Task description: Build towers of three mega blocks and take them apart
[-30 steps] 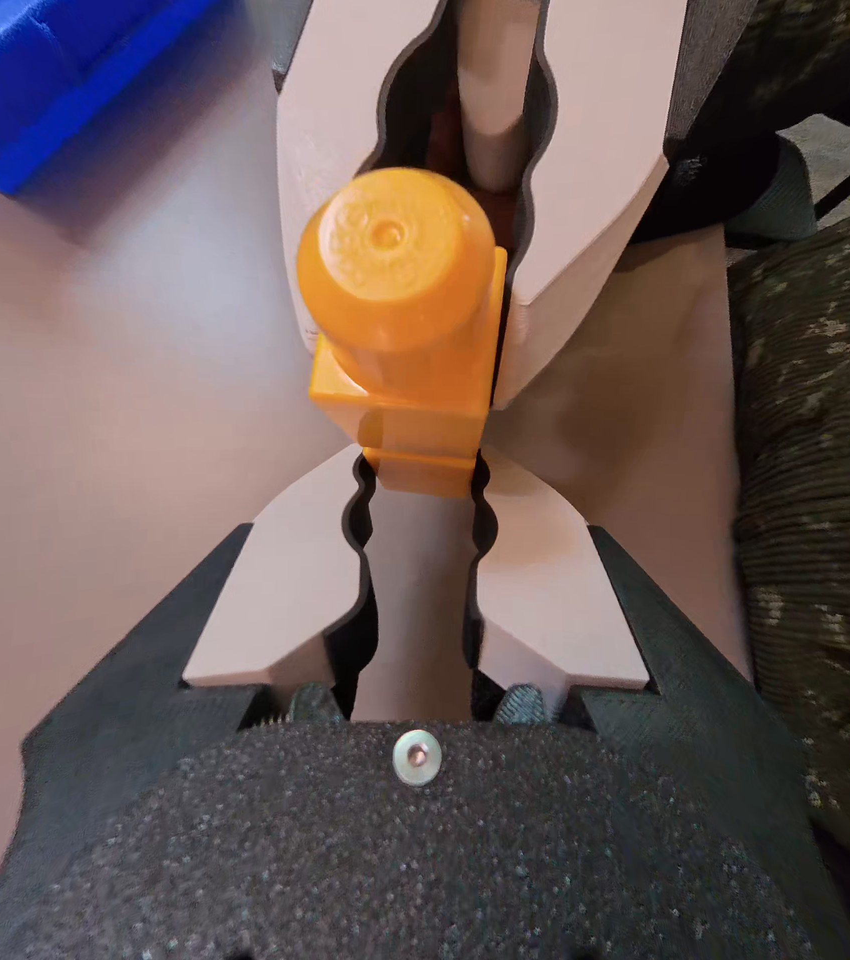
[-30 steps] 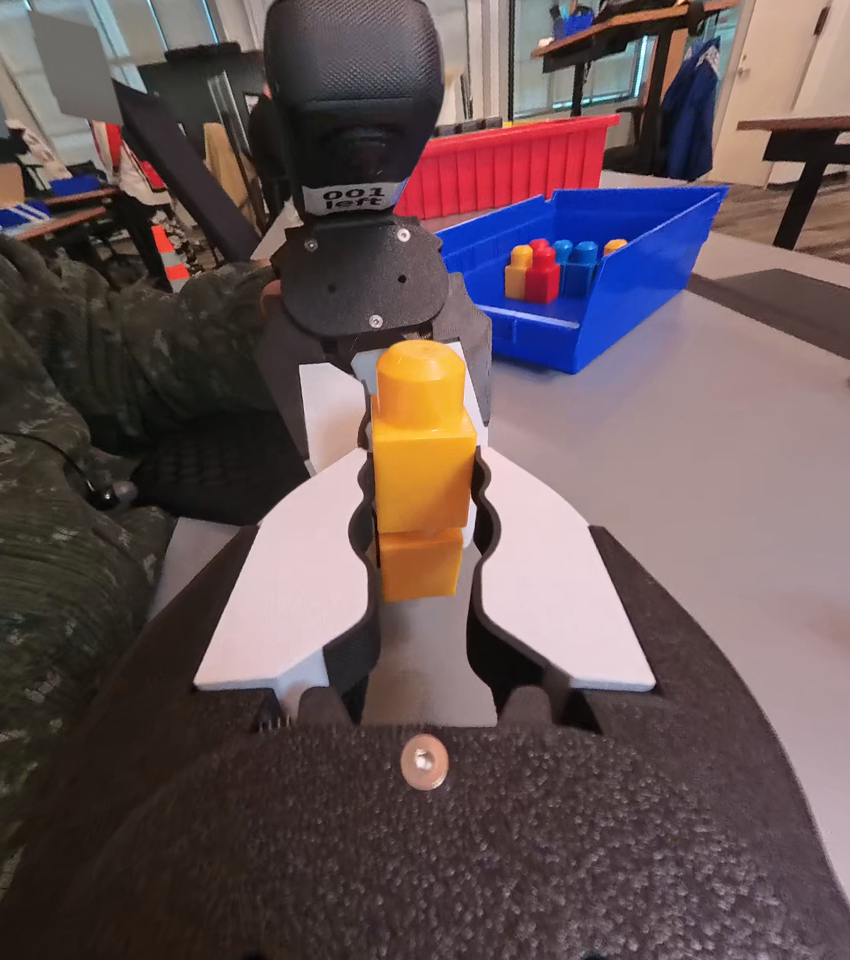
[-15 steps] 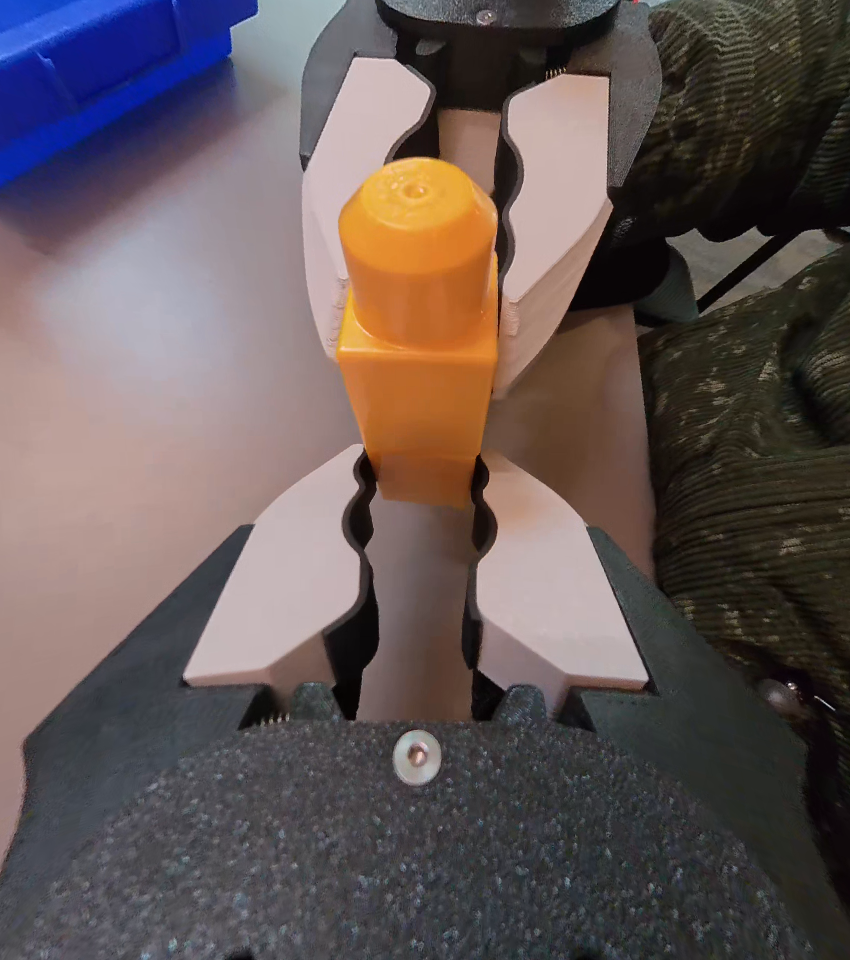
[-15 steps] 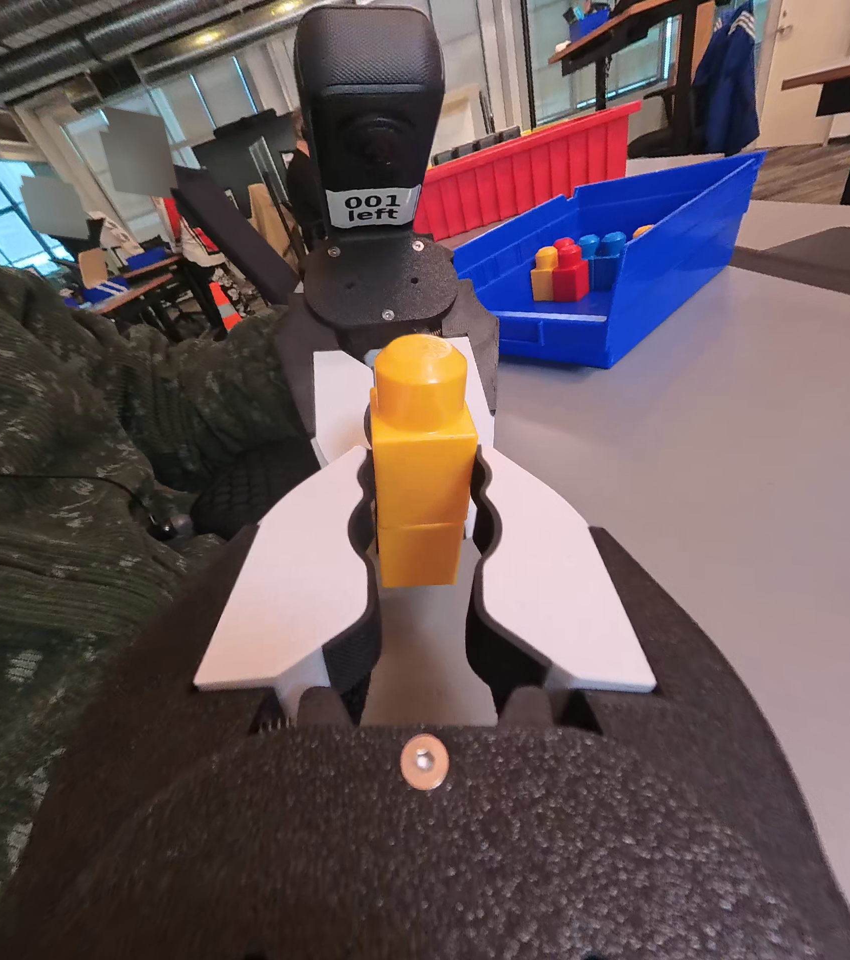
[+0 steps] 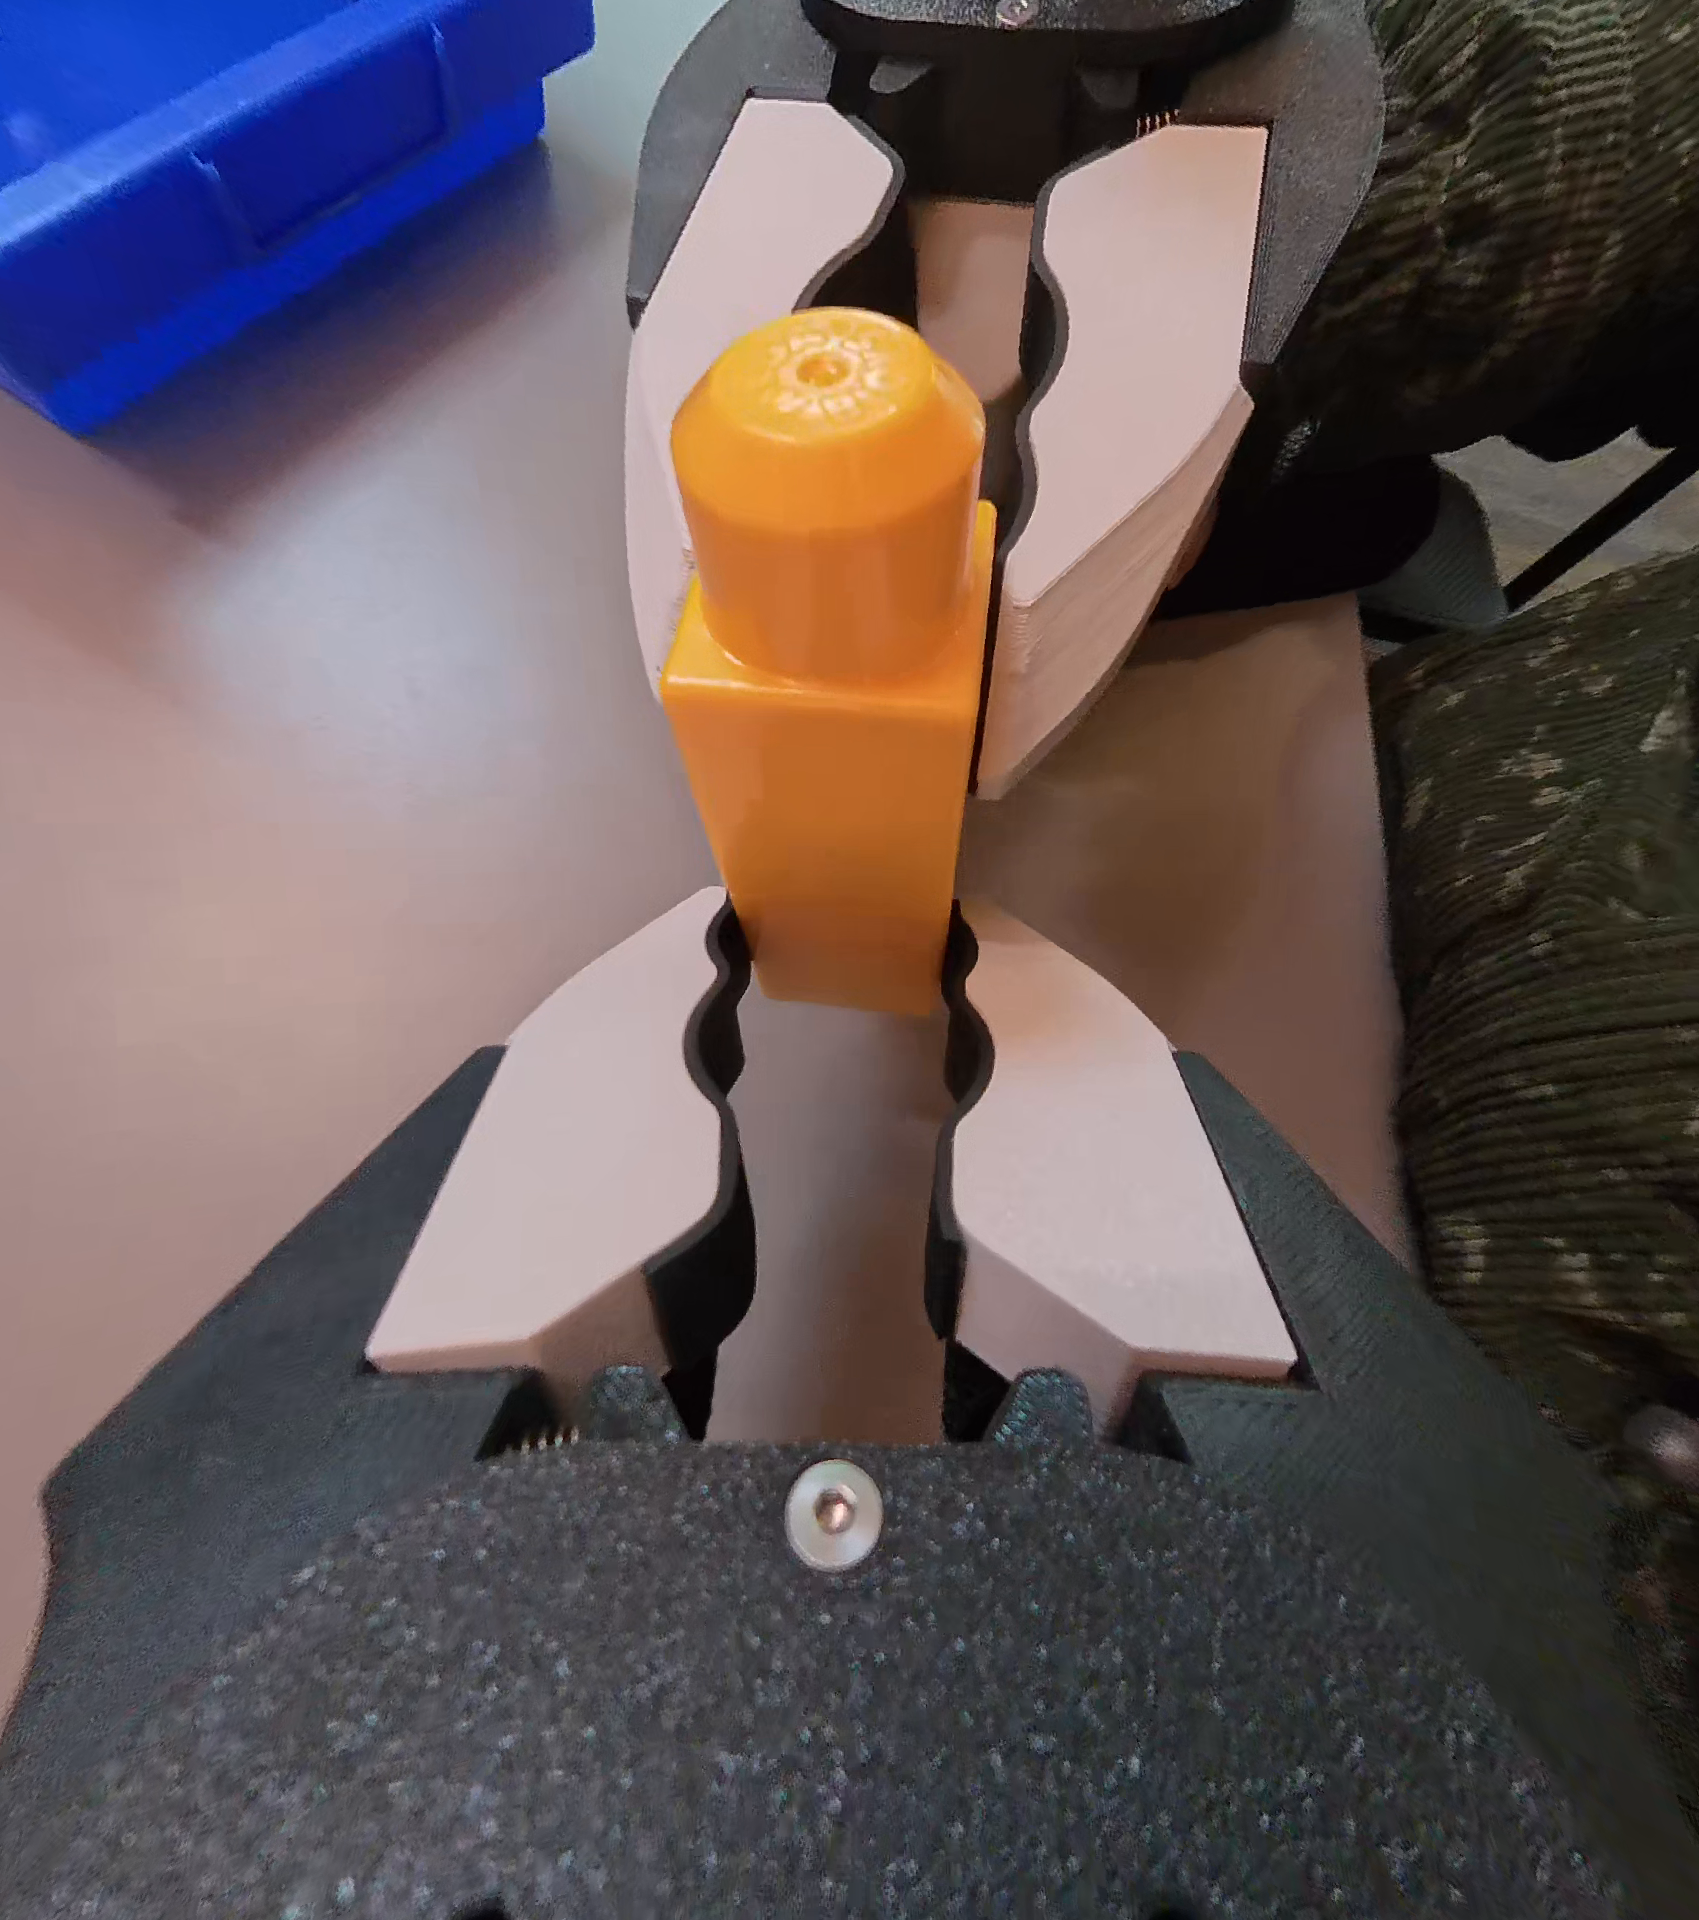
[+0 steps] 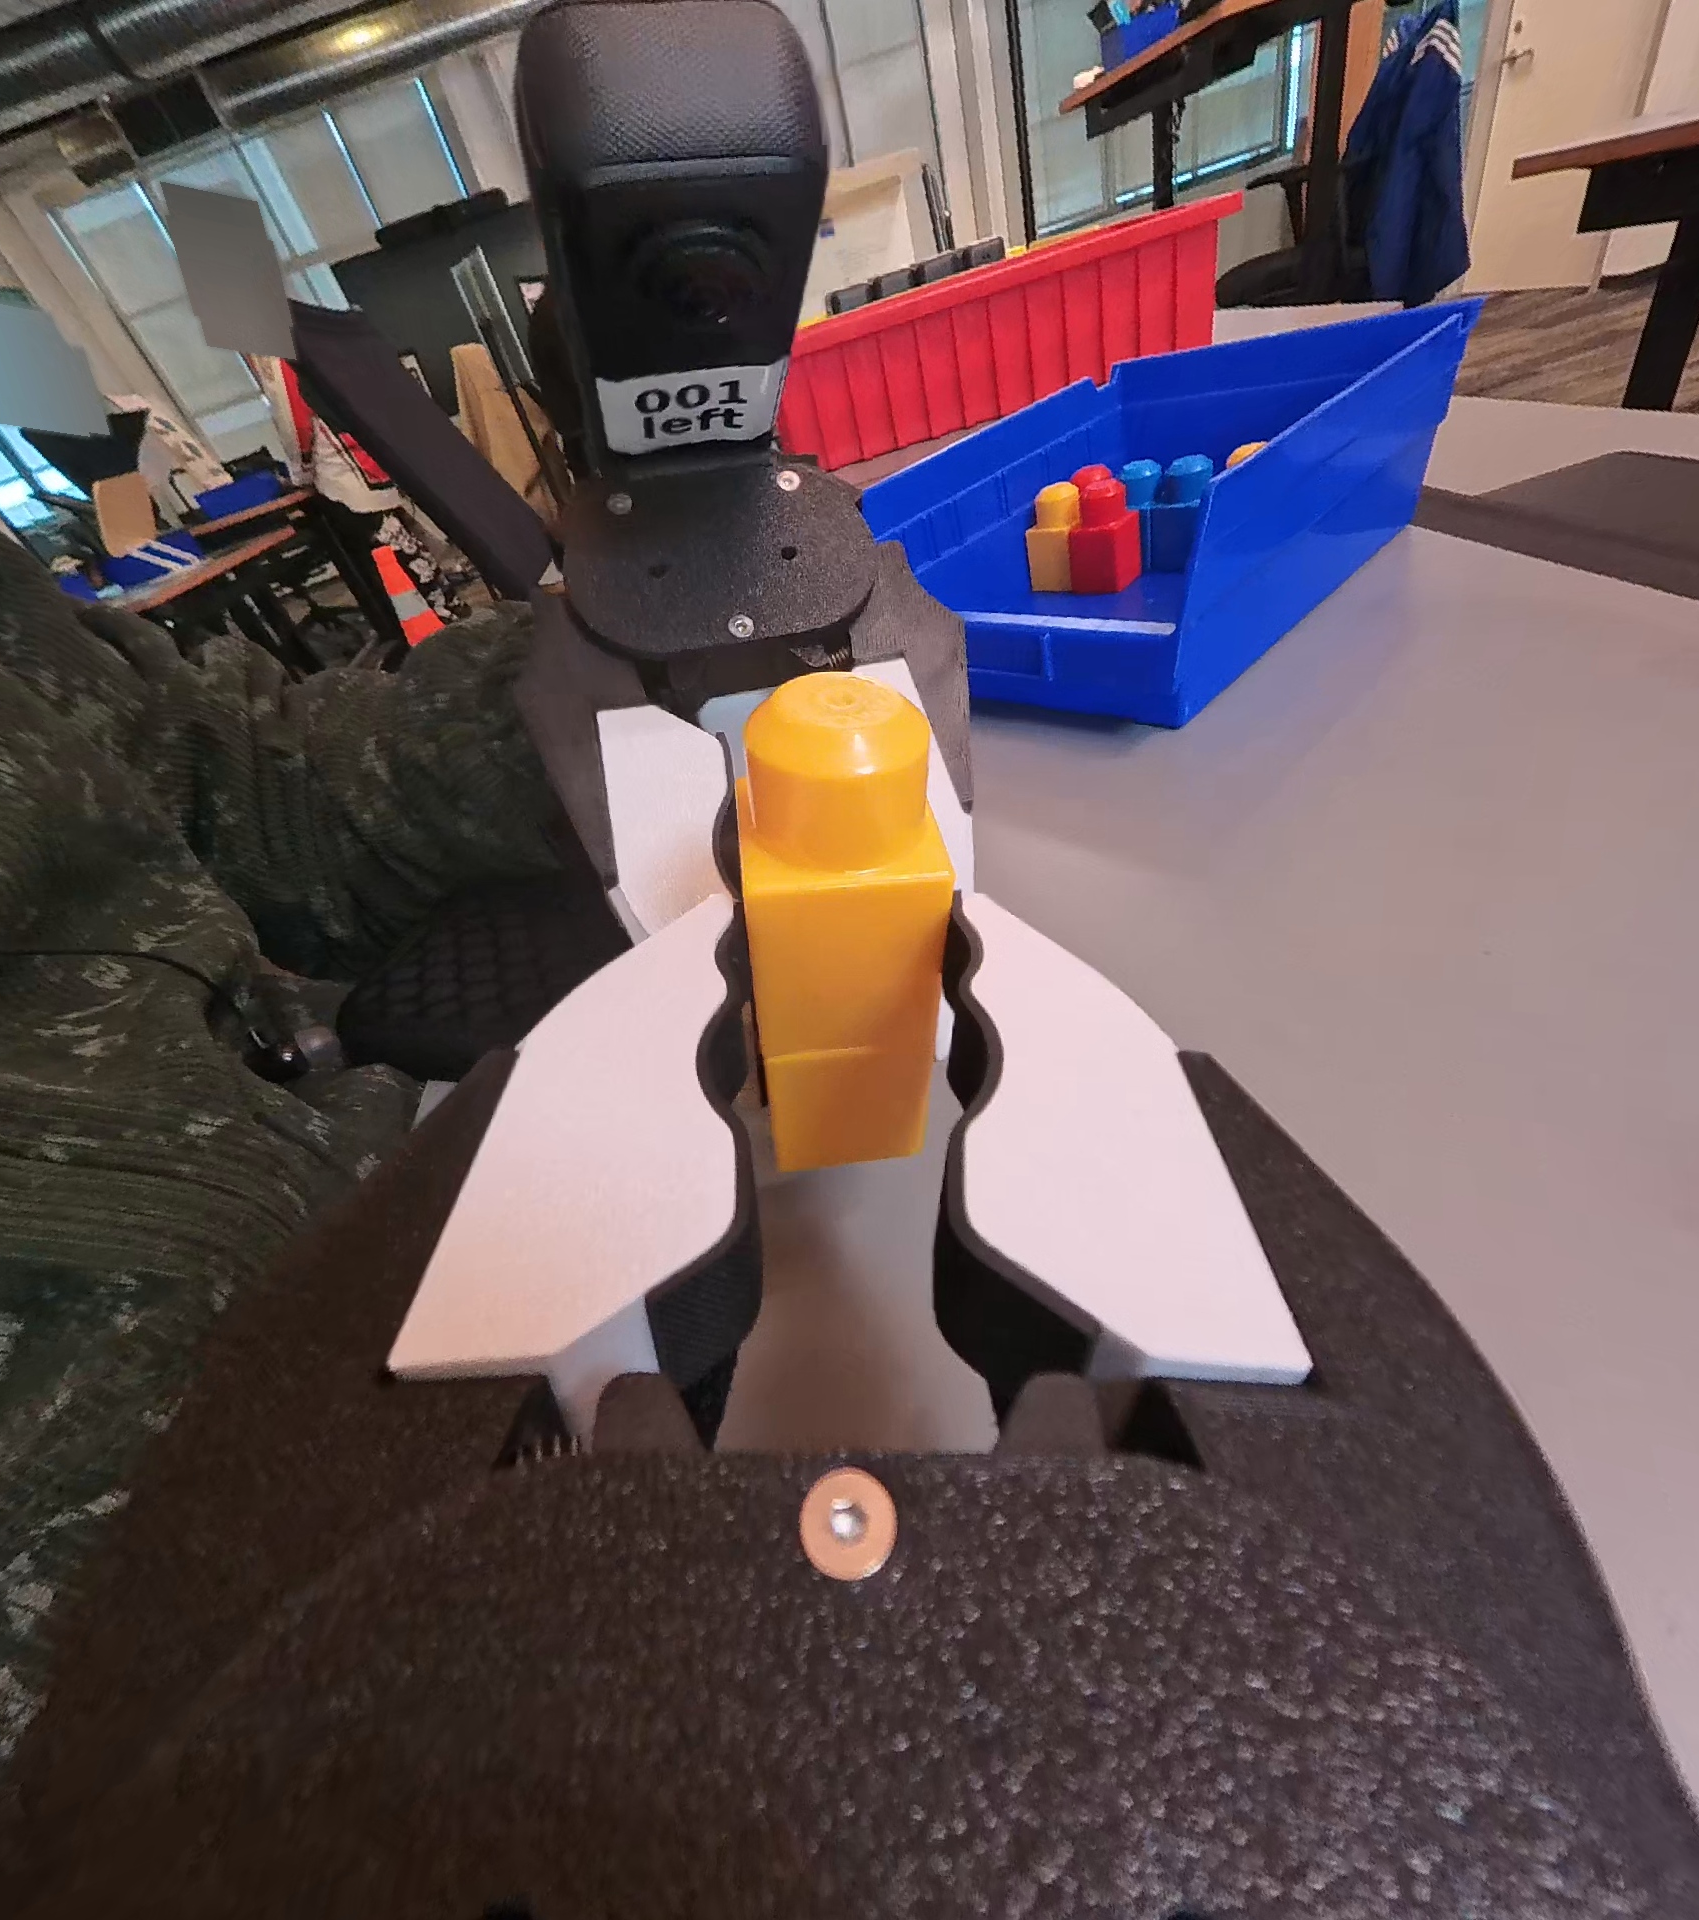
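Note:
A tower of two orange-yellow mega blocks [image 5: 814, 810] is held above the grey table [image 5: 201, 883] between both grippers. My left gripper [image 5: 845, 935] is shut on its lower part, at the seam between the blocks. My right gripper [image 5: 829, 707] faces it from the far side and is shut on the upper block. In the right wrist view the tower [image 6: 840, 966] stands upright between my right gripper's [image 6: 845, 925] fingers, with the seam tight. The left gripper [image 6: 720, 623] is right behind it.
A blue bin [image 6: 1344, 468] stands on the table [image 6: 1447, 935] at the back right, holding several loose blocks [image 6: 1094, 530] in orange, red and blue. Its corner shows in the left wrist view [image 5: 201, 187]. A red bin [image 6: 1011, 332] stands behind it. A green patterned sleeve [image 6: 97, 935] lies at the left. Across from one pair of fingers to the other is roughly 5 centimetres.
The two blocks have come together from a loose, offset fit to a tight seam. The tower has turned more upright. Both grippers stay shut on it.

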The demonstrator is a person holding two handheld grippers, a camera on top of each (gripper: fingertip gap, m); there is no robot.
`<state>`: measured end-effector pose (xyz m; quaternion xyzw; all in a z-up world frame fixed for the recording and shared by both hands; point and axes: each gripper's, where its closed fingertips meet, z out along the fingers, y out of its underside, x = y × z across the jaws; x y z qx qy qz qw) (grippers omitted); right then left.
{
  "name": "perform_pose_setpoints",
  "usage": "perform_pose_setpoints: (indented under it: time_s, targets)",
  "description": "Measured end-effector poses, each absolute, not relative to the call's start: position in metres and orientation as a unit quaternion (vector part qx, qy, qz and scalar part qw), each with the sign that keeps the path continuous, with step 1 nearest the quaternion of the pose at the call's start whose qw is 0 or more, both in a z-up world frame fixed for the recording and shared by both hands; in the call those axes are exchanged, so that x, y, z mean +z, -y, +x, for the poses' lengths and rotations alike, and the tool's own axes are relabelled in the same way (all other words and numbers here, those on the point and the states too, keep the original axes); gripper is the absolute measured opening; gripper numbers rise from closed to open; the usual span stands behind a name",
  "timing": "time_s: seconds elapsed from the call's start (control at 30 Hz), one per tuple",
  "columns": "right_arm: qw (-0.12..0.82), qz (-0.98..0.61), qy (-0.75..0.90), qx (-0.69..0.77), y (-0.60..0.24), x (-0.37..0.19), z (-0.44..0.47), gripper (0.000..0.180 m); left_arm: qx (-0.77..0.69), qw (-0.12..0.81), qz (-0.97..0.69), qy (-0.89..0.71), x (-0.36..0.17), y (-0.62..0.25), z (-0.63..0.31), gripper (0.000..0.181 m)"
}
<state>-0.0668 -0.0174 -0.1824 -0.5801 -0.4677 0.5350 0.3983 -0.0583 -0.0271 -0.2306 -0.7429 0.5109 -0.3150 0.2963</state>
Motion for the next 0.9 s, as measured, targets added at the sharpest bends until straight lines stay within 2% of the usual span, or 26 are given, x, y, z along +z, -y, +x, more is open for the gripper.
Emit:
perform_pose_setpoints:
  time_s: [0.37,0.5,0.6,0.77,0.83,0.9]
  targets:
    - [0.4,-0.588,0.536,0.454,0.013,-0.212,-0.069,0.036,-0.27,0.354,-0.7,-0.559,-0.258,0.014,-0.063,0.037]
    - [0.411,-0.605,0.539,0.418,0.001,-0.219,-0.065,0.036,-0.233,0.381,-0.707,-0.549,-0.256,-0.003,-0.079,0.051]
    - [0.429,-0.621,0.525,0.394,-0.016,-0.219,-0.056,0.036,-0.226,0.444,-0.716,-0.489,-0.227,-0.027,-0.104,0.049]
    - [0.418,-0.663,0.507,0.359,-0.04,-0.234,-0.041,0.036,-0.153,0.572,-0.727,-0.348,-0.14,-0.073,-0.2,0.023]
    - [0.408,-0.668,0.509,0.359,-0.041,-0.24,-0.042,0.037,-0.106,0.566,-0.754,-0.316,-0.124,-0.087,-0.251,0.019]
    - [0.399,-0.673,0.508,0.361,-0.041,-0.243,-0.043,0.037,-0.032,0.51,-0.809,-0.289,-0.129,-0.105,-0.312,0.027]
